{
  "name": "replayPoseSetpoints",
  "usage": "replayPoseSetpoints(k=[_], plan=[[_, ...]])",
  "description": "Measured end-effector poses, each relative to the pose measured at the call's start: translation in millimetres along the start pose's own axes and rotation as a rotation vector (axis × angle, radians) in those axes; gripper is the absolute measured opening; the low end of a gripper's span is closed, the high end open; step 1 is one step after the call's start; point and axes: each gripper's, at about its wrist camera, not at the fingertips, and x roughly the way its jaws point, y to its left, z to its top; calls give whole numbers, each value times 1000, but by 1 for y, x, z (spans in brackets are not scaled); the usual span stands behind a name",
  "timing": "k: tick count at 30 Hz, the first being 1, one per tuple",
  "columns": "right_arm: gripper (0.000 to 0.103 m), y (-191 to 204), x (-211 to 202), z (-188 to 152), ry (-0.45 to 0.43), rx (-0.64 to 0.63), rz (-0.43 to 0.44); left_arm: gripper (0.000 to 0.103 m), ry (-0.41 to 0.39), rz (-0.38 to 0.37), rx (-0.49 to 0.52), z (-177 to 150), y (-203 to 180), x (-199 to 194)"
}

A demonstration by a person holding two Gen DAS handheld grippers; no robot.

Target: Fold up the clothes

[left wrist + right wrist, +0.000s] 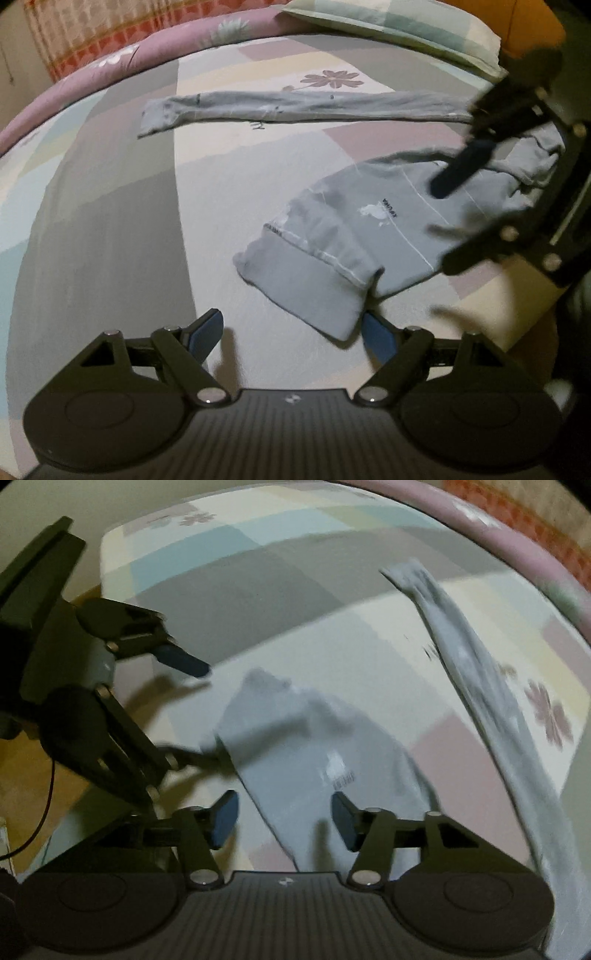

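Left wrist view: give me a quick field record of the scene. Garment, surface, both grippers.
garment: grey cotton trousers, one leg folded back near the left gripper, other leg stretched long across the bed
surface: patchwork pastel bedsheet
pillow: pale checked pillow at far edge
left gripper: open, holds nothing, cuff edge lies by its right finger
right gripper: open above the cloth, no grip

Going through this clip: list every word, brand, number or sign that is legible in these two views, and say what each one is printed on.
No text can be read with certainty.
Small dark word beside the white figure on the grey garment: appears upside down, too small to spell out.
The same print in the right wrist view: motion-blurred, unreadable.
Short dark marking on the bedsheet below the long grey sleeve: too small to read.
Small light emblem on the left gripper body: a logo, no letters.
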Motion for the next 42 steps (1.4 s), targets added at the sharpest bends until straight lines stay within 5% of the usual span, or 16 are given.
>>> replayPoseSetpoints(k=[5,8,10,18,23,27,29,42], plan=[[73,-25,2,-40,4,135,1,82,4,-42,-82,-1,5,-20],[76,-38,7,-59,-8,208,17,82,8,-141,-142,0,5,-33],[92,-41,6,-68,-47,235,49,84,10,-225,-175,2,3,-37],[103,-39,5,-80,-104,294,76,85,18,-400,-186,4,-17,6],[103,-49,-3,-92,-113,344,68,85,-56,-365,-314,4,8,15],[103,-55,-6,-103,-144,378,77,85,-98,-199,-375,3,36,7],[103,-54,-6,-106,-153,375,73,85,-101,-181,-401,2,45,2],[103,-49,-5,-108,-185,388,34,87,-26,-411,-560,-30,25,-4]])
